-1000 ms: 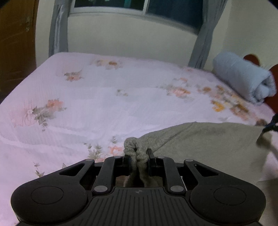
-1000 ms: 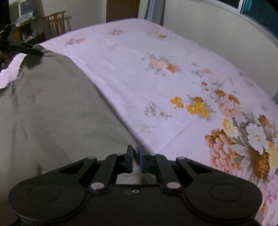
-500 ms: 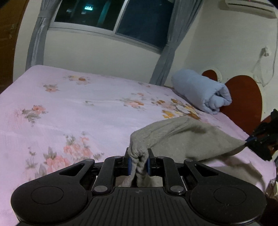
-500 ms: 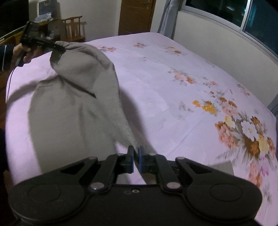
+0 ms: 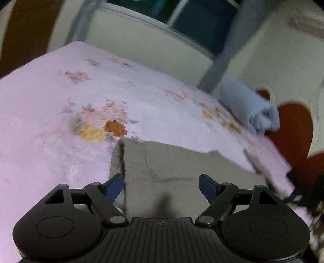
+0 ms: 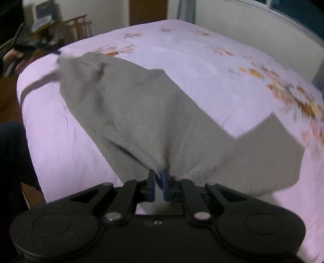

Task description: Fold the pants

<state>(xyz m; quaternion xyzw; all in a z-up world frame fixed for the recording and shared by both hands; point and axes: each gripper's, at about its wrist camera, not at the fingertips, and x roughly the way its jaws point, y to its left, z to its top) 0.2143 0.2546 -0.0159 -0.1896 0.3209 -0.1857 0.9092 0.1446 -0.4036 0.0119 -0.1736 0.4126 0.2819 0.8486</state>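
The grey pants (image 5: 182, 168) lie on the pink floral bed (image 5: 60, 105), one layer folded over another. My left gripper (image 5: 162, 185) is open and empty just above the pants' near edge. My right gripper (image 6: 159, 187) is shut on a pinch of the pants (image 6: 131, 105), which stretch away from it across the bed (image 6: 202, 60). A lower layer sticks out at the right (image 6: 273, 151). In the right wrist view the left gripper (image 6: 24, 46) shows at the far left, blurred. In the left wrist view the right gripper (image 5: 299, 194) shows at the right edge, blurred.
A rolled light blue blanket (image 5: 249, 107) lies at the head of the bed beside a red-brown headboard (image 5: 291, 129). A window with grey curtains (image 5: 220, 56) is behind the bed. A wooden chair (image 6: 77, 26) and a door (image 6: 147, 10) stand beyond the bed's far end.
My left gripper has opened and let go of the pants, which now lie folded on the bed. My right gripper has come down with its pinch of cloth still held.
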